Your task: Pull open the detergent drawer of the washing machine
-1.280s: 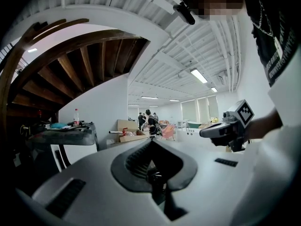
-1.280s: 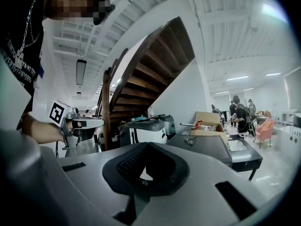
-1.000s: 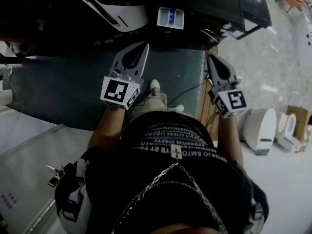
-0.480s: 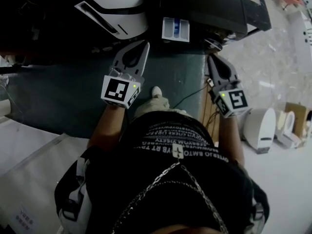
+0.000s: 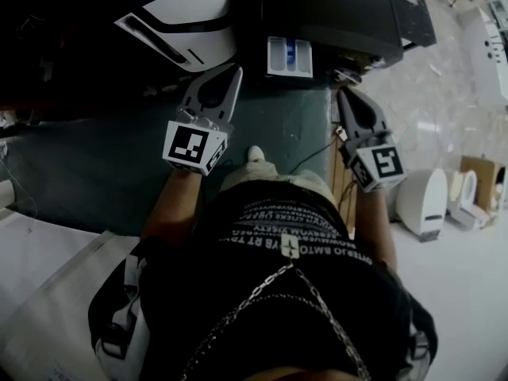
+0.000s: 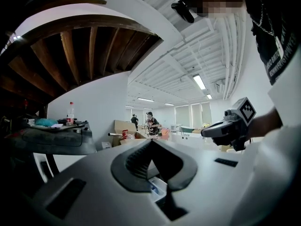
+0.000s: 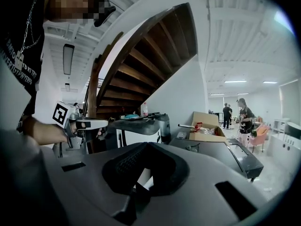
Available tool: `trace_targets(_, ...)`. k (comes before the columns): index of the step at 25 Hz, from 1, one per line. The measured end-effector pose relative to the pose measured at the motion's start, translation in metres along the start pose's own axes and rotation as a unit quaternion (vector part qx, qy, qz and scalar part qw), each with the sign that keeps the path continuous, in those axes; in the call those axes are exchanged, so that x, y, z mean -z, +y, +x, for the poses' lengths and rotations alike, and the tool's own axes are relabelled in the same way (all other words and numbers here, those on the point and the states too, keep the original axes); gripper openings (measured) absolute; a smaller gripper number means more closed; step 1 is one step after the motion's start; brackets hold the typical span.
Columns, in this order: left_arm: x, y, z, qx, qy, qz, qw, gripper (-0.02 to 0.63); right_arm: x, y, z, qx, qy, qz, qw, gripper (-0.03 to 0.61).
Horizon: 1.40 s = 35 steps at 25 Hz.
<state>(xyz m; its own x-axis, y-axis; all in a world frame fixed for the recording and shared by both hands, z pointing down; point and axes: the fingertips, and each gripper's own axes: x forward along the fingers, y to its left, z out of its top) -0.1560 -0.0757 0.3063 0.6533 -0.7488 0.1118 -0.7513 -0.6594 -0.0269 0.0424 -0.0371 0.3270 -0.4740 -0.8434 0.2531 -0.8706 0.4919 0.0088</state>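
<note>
Detergent drawer (image 5: 290, 57) nearer than before, open, blue patch (image 5: 290, 52) inside, left gripper (image 5: 236, 71), right gripper (image 5: 343, 95) both closed, empty

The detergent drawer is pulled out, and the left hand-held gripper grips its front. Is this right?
Not quite. The detergent drawer is pulled out, but the left hand-held gripper is shut on nothing, apart from it, as the head view shows.

The dark washing machine (image 5: 333, 10) is cropped at top.
</note>
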Motion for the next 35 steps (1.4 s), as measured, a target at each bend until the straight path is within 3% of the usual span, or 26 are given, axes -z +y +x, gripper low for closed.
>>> trace_targets(14,0.000,0.009,0.035,0.018,0.003,-0.001,0.9998,-0.006,-0.006,-0.021,0.016,0.014,-0.002,0.007,1.000,0.003)
trace_targets(35,-0.015,0.055,0.168,-0.037,0.019,0.003,0.9991,-0.006,-0.041,-0.129,0.125,-0.066,-0.023,0.015,0.997,0.003)
